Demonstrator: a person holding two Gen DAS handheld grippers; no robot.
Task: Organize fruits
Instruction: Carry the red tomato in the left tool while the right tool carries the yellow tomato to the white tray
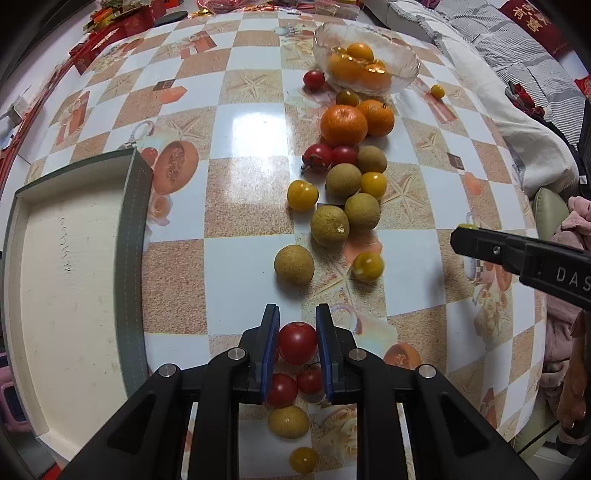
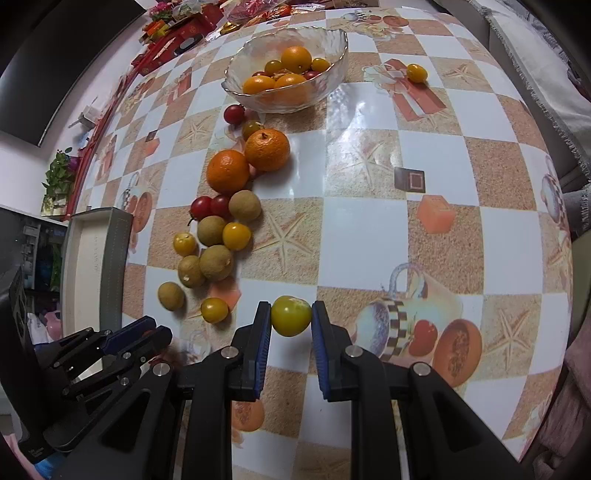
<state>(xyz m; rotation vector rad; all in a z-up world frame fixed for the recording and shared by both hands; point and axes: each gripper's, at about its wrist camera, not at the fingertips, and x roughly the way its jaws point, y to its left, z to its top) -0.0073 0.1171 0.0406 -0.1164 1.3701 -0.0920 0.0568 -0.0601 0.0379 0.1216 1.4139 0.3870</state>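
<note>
"DAS" on right gripper [image 1: 466,237]; Chinese characters "有喜" on red cushion [image 1: 529,14]

Bright, tabletop [image 1: 255,129] glare, fisheye-warped edges

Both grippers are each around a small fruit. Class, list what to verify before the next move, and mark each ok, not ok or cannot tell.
1. Left gripper around the red cherry tomato: ok.
2. Right gripper shut on the yellow-green cherry tomato: ok.
3. Red tomato lifted off the checkered tablecloth: cannot tell.
4. Clear glass bowl has room: ok.
5. White shallow tray with grey rim has room: ok.
6. Path from right gripper to bowl free of fruit: ok.
</note>
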